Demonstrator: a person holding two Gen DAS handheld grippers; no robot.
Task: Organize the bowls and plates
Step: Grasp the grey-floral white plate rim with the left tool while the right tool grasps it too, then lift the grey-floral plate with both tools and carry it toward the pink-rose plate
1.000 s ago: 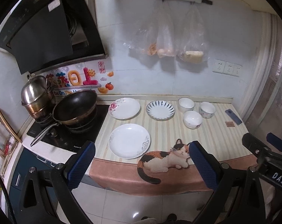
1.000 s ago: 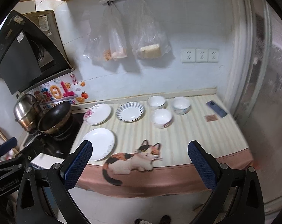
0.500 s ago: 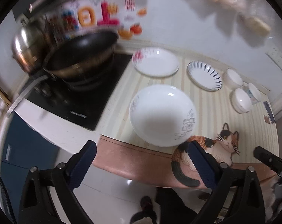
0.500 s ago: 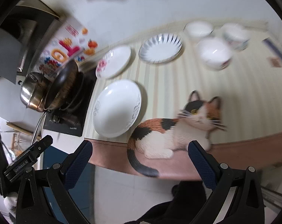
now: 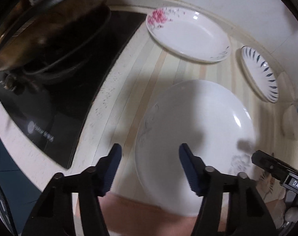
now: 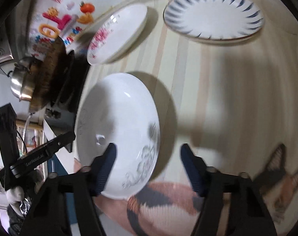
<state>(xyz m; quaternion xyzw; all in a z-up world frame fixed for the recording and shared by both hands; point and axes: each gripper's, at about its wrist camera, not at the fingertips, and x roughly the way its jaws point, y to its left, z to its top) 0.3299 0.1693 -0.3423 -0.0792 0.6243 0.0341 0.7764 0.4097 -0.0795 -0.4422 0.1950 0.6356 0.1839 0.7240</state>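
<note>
A large white plate (image 5: 194, 137) with faint grey flowers lies near the counter's front edge. My left gripper (image 5: 149, 153) hangs over its left rim, jaws closing, the rim between them and the pads not pressing on it. My right gripper (image 6: 149, 151) straddles the right rim of the same white plate (image 6: 117, 133); its jaws are closing too, with no grip seen. Behind sit a pink-flowered plate (image 5: 188, 33) (image 6: 117, 35) and a blue-striped plate (image 5: 261, 72) (image 6: 213, 13). A white bowl (image 5: 290, 122) shows at the right edge.
A black induction hob (image 5: 60, 88) with a dark wok (image 5: 50, 19) lies to the left, and a steel pot (image 6: 22, 84) stands beyond it. The striped counter mat (image 6: 217, 90) has a cat picture (image 6: 168, 200) at the front edge. Each view shows the other gripper beside the plate.
Both grippers have dropped from well above the counter to just over the large white plate and tilted downward. Their jaws have narrowed from wide open. The dishes have not moved.
</note>
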